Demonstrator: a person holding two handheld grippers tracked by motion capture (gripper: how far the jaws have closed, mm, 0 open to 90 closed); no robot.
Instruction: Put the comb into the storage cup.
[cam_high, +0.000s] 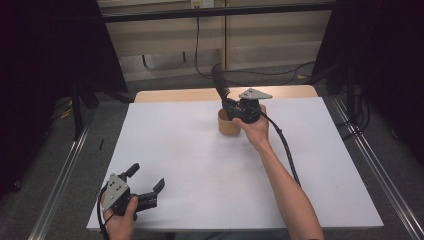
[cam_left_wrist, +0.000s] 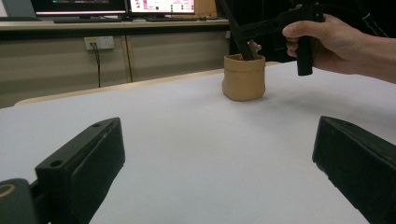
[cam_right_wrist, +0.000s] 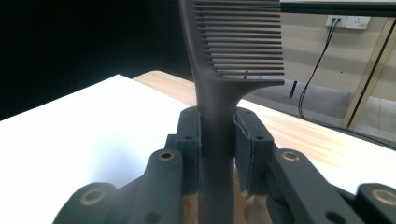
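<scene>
- Your right gripper (cam_high: 231, 106) is clamped on a dark comb (cam_high: 219, 80); in the right gripper view the two pads squeeze the comb's handle (cam_right_wrist: 215, 135) from both sides.
- Comb's long axis: close to vertical. In the high view it rises from the gripper and leans a little up-left in the picture, toward the far edge of the tabletop (cam_high: 200, 165).
- Toothed end is up, handle end down. In the right gripper view the teeth (cam_right_wrist: 245, 37) stick out to the right of the spine, stacked one above the other.
- Handle's lower end sits at or in the mouth of the tan cup (cam_high: 228, 125). In the left gripper view the dark shaft (cam_left_wrist: 238, 35) enters the cup's opening at a slant; can't tell whether it touches the bottom.
- Cup (cam_left_wrist: 243, 77) stands upright on the white tabletop, right of centre and toward the far side, just beside your right hand (cam_high: 256, 127) on its left.
- Your right hand holds the gripper above the cup, cable trailing back along your forearm.
- Your left gripper (cam_high: 146, 182) is at the near-left corner of the tabletop, well apart from the cup and comb. Its jaws stand wide apart with nothing between them; in the left gripper view bare tabletop shows in the gap.
- Left gripper points forward and to the right, toward the cup.
</scene>
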